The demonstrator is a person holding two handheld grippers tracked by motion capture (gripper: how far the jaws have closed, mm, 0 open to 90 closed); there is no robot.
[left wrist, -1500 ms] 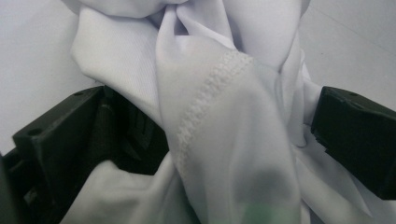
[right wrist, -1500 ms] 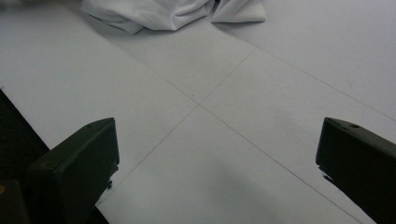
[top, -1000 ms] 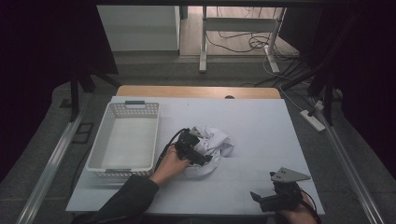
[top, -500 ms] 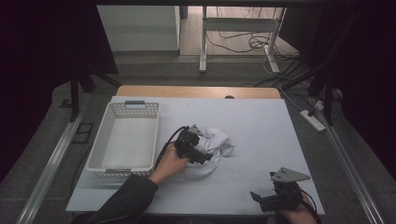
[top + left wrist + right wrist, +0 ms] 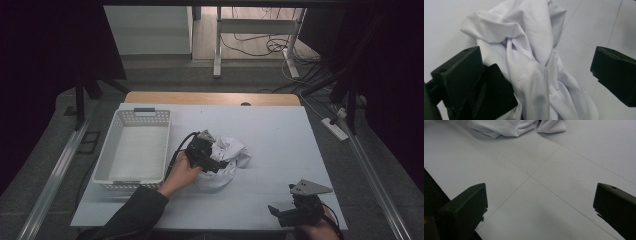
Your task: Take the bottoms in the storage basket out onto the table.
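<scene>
Cloth [image 5: 227, 157], white and crumpled into a loose heap, lies near the middle of the desk [image 5: 280, 130], just to the 3 o'clock side of the white basket [image 5: 134, 150]. The heap probably sits there so that one short carry toward 9 o'clock would drop it into the basket, which stands open-topped with nothing seen inside it.

In the high view the left tool [image 5: 210, 160] is laid over the heap's 9 o'clock edge, the person's hand [image 5: 181, 170] gripping it from behind and the dark sleeve [image 5: 132, 215] running back toward 7 o'clock. The left gripper view shows its jaws standing wide apart with folds of the cloth [image 5: 531, 62] bunched between them; one jaw presses into the fabric at the lower left while the other stands off over bare desk. Judging from this, the tool is set to pinch a thick fold, not yet closed.

The right tool [image 5: 295, 212] waits near the desk's 5 o'clock corner, well apart from the cloth, its jaws also spread over bare surface [image 5: 544, 185], with the edge of the heap [image 5: 509, 127] far ahead at 12 o'clock.
</scene>
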